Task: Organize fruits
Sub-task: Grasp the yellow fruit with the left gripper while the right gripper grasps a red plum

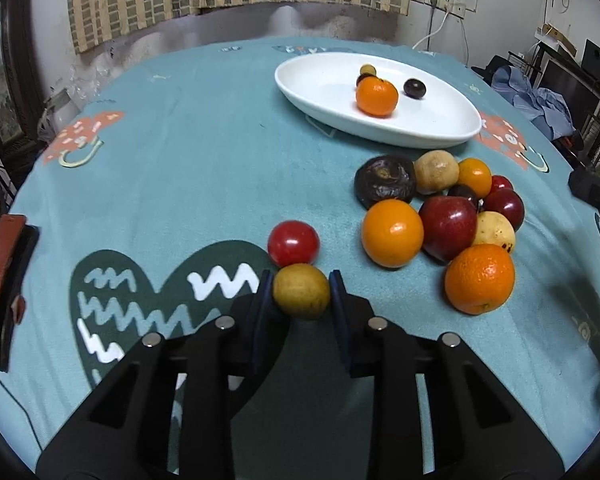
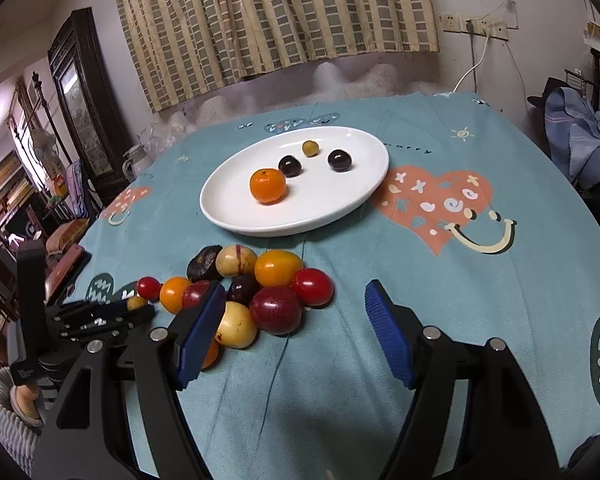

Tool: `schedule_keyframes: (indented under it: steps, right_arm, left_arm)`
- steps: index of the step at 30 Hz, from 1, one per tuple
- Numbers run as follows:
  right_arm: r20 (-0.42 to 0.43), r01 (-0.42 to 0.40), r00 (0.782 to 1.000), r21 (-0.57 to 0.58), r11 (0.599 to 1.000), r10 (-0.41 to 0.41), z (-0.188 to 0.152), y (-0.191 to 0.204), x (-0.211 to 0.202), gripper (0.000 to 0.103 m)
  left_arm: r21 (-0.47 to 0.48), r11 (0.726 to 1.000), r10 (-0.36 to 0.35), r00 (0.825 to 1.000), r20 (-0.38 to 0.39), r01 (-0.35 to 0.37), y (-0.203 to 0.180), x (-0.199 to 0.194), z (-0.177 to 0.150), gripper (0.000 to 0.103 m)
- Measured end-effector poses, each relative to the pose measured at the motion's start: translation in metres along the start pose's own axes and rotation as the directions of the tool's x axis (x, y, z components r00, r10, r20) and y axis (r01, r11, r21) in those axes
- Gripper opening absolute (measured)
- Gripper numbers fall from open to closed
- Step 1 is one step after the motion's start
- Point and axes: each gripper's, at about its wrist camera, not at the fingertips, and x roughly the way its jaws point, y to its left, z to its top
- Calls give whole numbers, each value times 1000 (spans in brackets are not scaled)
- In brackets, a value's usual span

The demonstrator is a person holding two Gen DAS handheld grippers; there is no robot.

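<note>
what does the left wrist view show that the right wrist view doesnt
Only the left wrist view shows the left gripper with its jaws closed on the yellow-green fruit, and the large orange whole. Only the right wrist view shows the right gripper, open and empty. Both show the white plate and the fruit pile.

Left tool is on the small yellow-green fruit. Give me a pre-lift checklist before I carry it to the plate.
1. Left tool pads on both sides of the yellow-green fruit: ok.
2. Fruit lifted off the cloth: cannot tell.
3. Red tomato touching the fruit, may roll: not ok.
4. Free space on the white plate: ok.
5. Right tool open, holding nothing: ok.
6. Right tool apart from the fruit pile: not ok.
</note>
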Motion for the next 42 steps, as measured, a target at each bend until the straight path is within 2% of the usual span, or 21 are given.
schedule_keyframes:
  steps: [5,8,13,16,18,21,24,26,30,32,35,38,42]
  right_arm:
    - [-60,10,998,-77,997,-14,-9,14,15,71]
    - [-77,-22,997,-97,995,14,-12,19,18,68]
    - [-85,-91,994,-212,973,75,-24,51,15,68]
    - [-100,-84,993,-259,962,60,-30,61,19,67]
    - [-89,-49,996,-230,972,29,-25,51,21,66]
    - [-91,-2,996,-124,992,-9,-16,21,25,62]
    - [-81,71,994,-69,995,-77,-11,1,30,57]
    - [-83,82,993,-55,995,-87,-9,-4,34,54]
    - [-80,64,995,-41,997,-67,-5,-5,38,53]
    - [-107,4,994,-22,1000,-6,-6,-5,41,53]
    - [-129,-3,992,-40,999,-2,-9,3,46,53]
    - [-141,-50,988,40,998,56,-5,1,56,48]
    - [-137,-68,987,89,994,80,-4,1,62,47]
  left_arm:
    - [-7,1000,13,999,41,-13,2,-12,1,29]
    - [-2,1000,13,999,40,-13,2,-12,1,29]
    - [1,1000,14,999,38,-14,2,-12,1,29]
    - [6,1000,15,999,38,-15,1,-13,1,29]
    - [10,1000,18,999,38,-18,0,-12,0,29]
    - [18,1000,15,999,38,-15,-1,-13,0,29]
    - [26,1000,12,999,35,-12,-3,-13,-1,29]
    - [28,1000,12,999,33,-13,-4,-12,-1,29]
    - [36,999,10,1000,27,-11,-6,-11,-1,29]
    - [39,999,11,1000,24,-12,-6,-10,-1,29]
    - [38,999,10,1000,23,-11,-7,-9,-1,29]
    - [41,999,12,1000,17,-13,-9,-8,-2,29]
    - [46,999,15,1000,15,-16,-10,-7,-2,29]
